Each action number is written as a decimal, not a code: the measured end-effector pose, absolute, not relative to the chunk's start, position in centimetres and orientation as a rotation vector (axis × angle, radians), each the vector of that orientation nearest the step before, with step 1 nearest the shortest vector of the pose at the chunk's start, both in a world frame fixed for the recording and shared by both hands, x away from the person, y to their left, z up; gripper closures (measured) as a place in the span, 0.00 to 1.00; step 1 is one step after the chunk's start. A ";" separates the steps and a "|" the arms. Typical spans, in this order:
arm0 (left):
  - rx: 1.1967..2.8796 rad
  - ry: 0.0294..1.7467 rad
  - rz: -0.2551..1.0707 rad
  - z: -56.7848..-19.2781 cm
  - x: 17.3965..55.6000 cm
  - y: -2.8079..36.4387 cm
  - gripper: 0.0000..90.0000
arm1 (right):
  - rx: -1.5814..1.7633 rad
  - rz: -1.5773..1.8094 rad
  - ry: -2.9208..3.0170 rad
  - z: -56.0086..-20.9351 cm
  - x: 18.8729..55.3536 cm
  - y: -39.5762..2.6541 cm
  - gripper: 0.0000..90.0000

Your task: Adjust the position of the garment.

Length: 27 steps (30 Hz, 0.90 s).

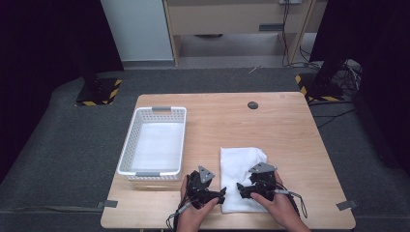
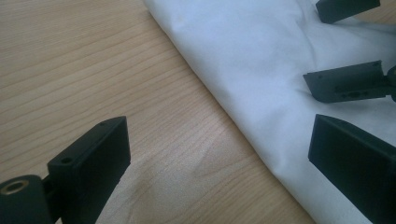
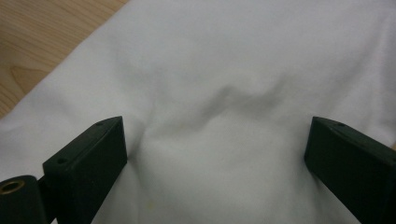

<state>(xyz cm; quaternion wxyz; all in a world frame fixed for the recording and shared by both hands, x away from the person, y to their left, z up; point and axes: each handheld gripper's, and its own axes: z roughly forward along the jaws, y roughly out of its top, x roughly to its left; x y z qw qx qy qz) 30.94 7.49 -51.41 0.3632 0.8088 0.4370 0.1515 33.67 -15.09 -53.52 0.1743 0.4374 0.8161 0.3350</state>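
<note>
A folded white cloth (image 1: 240, 170) lies on the wooden table (image 1: 270, 125) near its front edge. My left gripper (image 1: 221, 195) sits at the cloth's near left corner, open, its jaws straddling the cloth's edge (image 2: 243, 126) and the bare wood. My right gripper (image 1: 240, 189) rests over the cloth's near part, open, with the white fabric (image 3: 224, 140) bunched in a small fold between its jaws. In the left gripper view the right gripper's jaws (image 2: 348, 84) show at the upper right, above the cloth.
A white plastic basket (image 1: 153, 141) with a white cloth lying flat inside stands on the left of the table. A small dark round disc (image 1: 252, 105) is set in the tabletop at the back. Dark stands and cables lie on the floor beyond.
</note>
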 end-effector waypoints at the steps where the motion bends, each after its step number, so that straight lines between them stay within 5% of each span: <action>1: 2.083 1.125 0.390 -51.4 30.9 7.5 0.06 | 1.240 0.951 2.311 -53.5 33.7 -15.1 0.06; 27: 2.104 1.109 0.345 -50.2 32.0 6.7 0.05 | 1.175 0.970 2.376 -52.9 33.8 -15.3 0.04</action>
